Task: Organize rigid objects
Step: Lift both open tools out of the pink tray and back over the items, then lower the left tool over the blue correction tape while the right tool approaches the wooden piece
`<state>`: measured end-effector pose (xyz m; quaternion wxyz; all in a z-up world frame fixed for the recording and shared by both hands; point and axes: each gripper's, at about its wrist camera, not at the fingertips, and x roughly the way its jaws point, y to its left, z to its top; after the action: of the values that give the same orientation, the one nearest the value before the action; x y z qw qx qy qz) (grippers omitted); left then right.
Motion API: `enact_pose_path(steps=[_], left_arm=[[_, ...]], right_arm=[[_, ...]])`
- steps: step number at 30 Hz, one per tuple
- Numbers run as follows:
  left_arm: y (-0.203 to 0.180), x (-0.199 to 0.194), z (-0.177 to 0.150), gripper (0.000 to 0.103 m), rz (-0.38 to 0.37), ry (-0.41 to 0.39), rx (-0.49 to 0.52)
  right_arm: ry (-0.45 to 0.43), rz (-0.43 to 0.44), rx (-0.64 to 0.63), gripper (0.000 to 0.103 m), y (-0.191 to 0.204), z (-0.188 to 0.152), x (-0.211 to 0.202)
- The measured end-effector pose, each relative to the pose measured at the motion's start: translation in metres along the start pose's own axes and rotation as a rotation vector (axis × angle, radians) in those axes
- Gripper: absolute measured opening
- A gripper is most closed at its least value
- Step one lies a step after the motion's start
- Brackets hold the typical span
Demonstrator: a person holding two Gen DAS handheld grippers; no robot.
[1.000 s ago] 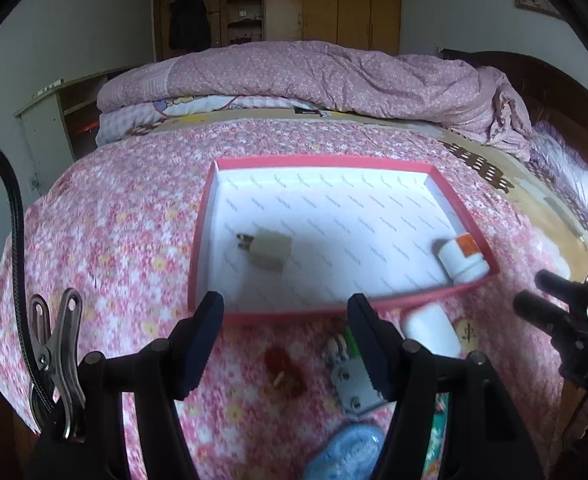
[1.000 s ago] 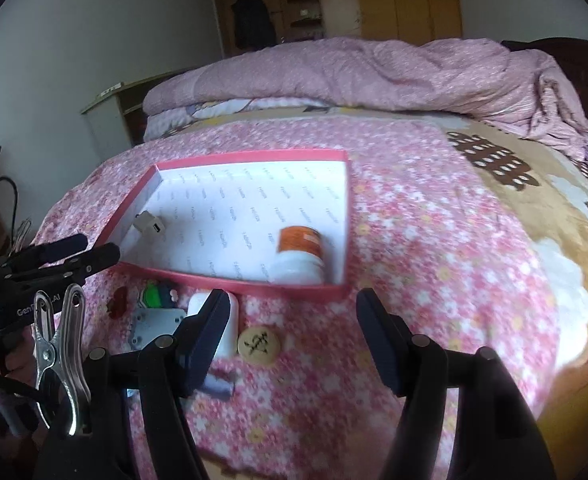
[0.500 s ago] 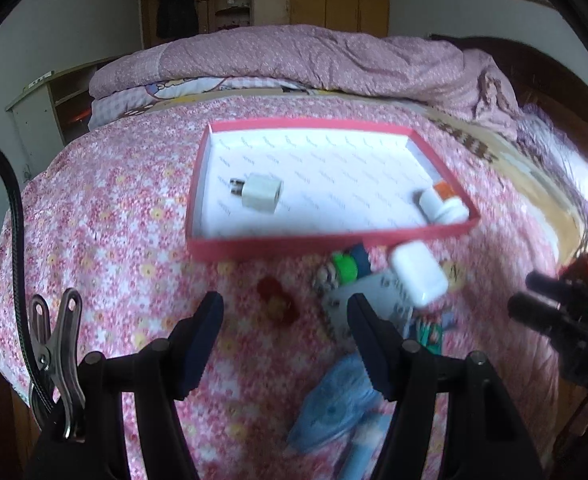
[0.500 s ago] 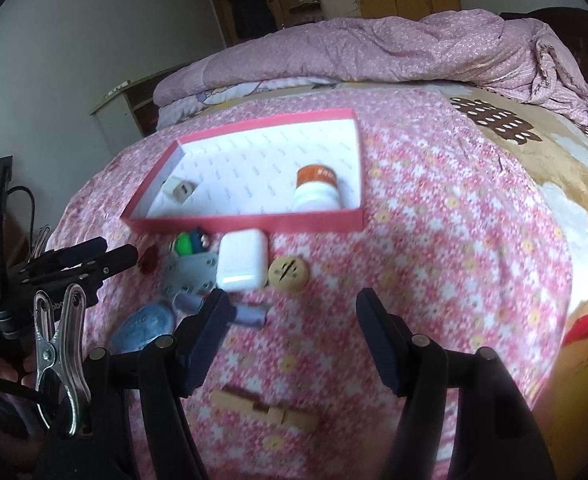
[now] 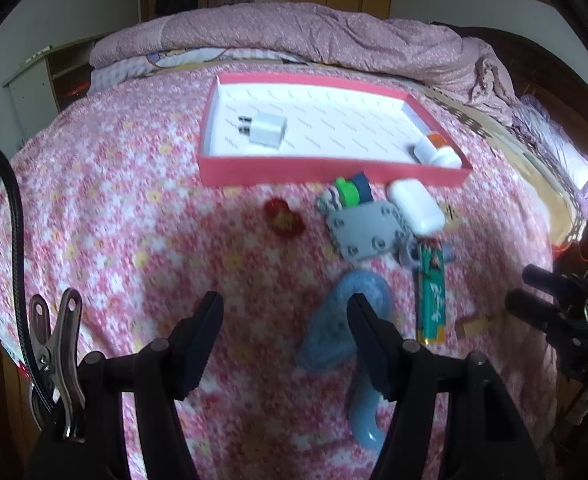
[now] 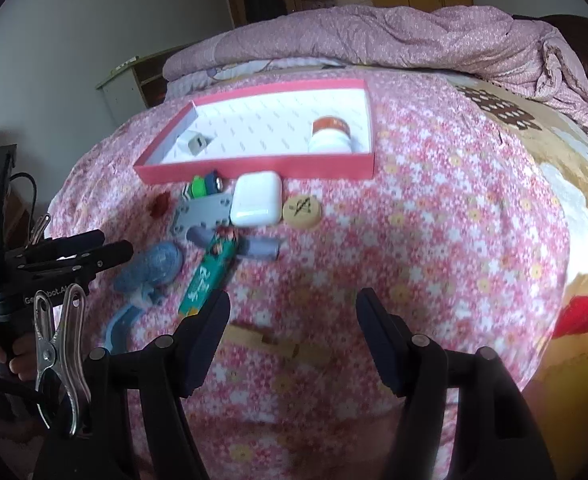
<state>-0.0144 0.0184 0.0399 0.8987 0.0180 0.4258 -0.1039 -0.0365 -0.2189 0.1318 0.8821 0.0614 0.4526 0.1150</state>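
The toys (image 5: 365, 232) lie on the bed (image 5: 114, 200) ahead of both sets of jaws, which stand wide and empty.

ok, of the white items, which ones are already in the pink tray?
Two: the white plug adapter and the orange-capped white bottle. The white earbud case lies outside, against the pink tray's near wall.

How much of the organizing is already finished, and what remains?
Done: the white charger and the orange-capped bottle lie inside the red tray. In hand: nothing; the left gripper and right gripper are open and empty. Left: the white case, wooden disc, green tube and other items on the bedspread.
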Motion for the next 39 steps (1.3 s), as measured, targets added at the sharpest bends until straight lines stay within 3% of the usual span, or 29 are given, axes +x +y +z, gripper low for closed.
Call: enact_pose_path(steps=[6,12,19,23,26,30,36,39], left_arm=[[0.002,-0.003,-0.012,0.068,-0.063,0.054,-0.016],[0.005,0.006,-0.025,0.068,-0.002,0.115,0.013],[-0.01,0.015,-0.019,0.068,0.072,0.063,0.077],[-0.005,0.02,-0.009,0.068,0.113,0.054,0.031],[-0.005,0.021,-0.007,0.068,0.092,0.06,0.019],[-0.013,0.024,-0.007,0.085,0.02,0.083,0.031],[-0.033,0.032,0.002,0.087,-0.004,0.07,0.107],[-0.041,0.04,0.005,0.089,0.027,0.035,0.151]], right_arm=[[0.045,0.005,0.009,0.067,0.0,-0.009,0.0],[0.058,-0.007,-0.082,0.067,0.012,-0.015,0.001],[0.073,-0.018,-0.133,0.067,0.021,-0.025,0.013],[0.084,-0.023,-0.147,0.068,0.022,-0.027,0.019],[0.082,-0.016,-0.14,0.069,0.021,-0.03,0.021],[0.075,-0.004,-0.137,0.072,0.019,-0.031,0.021],[0.058,0.002,-0.137,0.074,0.019,-0.034,0.02],[0.053,-0.003,-0.143,0.075,0.021,-0.035,0.02]])
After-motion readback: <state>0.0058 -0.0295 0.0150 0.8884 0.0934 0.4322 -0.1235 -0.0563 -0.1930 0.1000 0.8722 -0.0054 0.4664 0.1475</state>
